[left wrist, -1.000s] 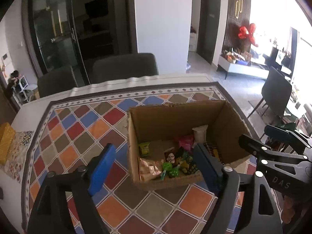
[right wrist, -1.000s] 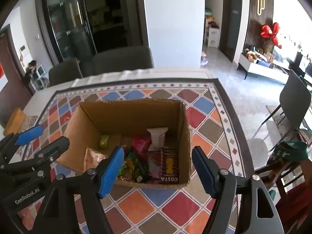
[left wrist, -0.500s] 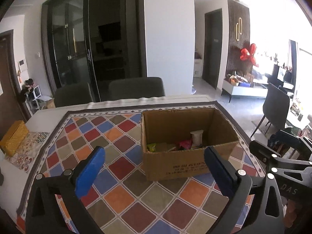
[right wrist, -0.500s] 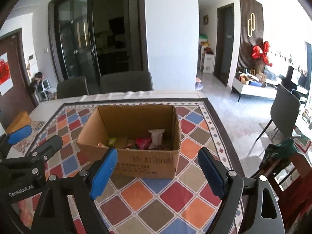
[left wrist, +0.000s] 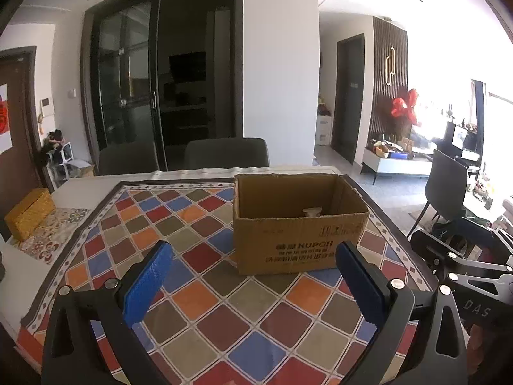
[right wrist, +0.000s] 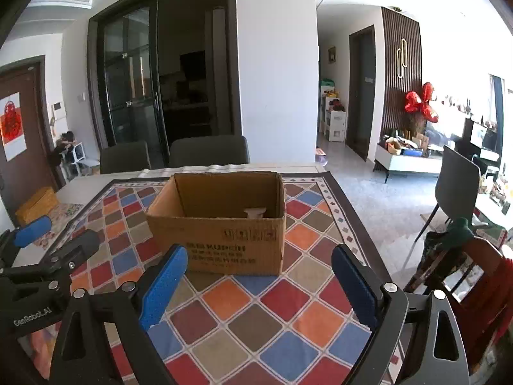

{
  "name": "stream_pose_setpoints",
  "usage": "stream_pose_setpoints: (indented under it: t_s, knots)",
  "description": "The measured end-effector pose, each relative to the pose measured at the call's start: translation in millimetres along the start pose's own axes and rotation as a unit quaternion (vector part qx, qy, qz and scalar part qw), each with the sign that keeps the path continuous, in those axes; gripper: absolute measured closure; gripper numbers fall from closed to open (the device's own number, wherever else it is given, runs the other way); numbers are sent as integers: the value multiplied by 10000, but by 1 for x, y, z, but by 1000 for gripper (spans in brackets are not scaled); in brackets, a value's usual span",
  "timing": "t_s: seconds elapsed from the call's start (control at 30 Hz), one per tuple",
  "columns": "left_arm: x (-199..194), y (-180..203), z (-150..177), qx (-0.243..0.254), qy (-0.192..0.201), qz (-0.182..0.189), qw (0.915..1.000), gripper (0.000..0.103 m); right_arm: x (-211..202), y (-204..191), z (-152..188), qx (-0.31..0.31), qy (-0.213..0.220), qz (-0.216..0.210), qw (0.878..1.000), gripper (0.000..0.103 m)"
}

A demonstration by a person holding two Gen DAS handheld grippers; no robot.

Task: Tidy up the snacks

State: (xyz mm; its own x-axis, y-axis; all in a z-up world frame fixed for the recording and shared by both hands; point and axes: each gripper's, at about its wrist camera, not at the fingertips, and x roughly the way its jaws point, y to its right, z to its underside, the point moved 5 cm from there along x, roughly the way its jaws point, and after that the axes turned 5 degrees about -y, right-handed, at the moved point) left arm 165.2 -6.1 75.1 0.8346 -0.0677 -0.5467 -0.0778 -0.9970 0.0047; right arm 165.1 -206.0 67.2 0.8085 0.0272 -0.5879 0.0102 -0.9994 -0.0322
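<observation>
Left tool (left wrist: 253, 280), right tool (right wrist: 259, 284): jaws wide, nothing between, right's just opening.

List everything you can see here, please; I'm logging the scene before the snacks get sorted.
Cardboard box: one, brown, open-topped, on the tablecloth ahead of both grippers.
White packet: one, only its top shows above the box's near wall; other contents hidden.
Tablecloth: one, multicoloured diamonds with a dark border, covering the table.
Yellow box: one, at the table's far left edge.
Chairs: two, dark grey, behind the table; another dark chair at right.
Red bow: one, against the slatted wall.
Left gripper: blue pads, open, empty.
Right gripper: blue pads, open, empty, jaws just opening wider.
</observation>
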Motion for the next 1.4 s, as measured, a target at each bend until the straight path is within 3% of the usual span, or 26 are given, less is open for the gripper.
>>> stream_pose_setpoints:
  t_s: [0.5,1.4]
  knots:
    - [-29,15,23,125,283,116,9995,0,-30,8,39,134,125,33,9998,11]
    - [-56,14,28,138,629,-96,9979,0,-52,7,43,118,360,-64,9993,11]
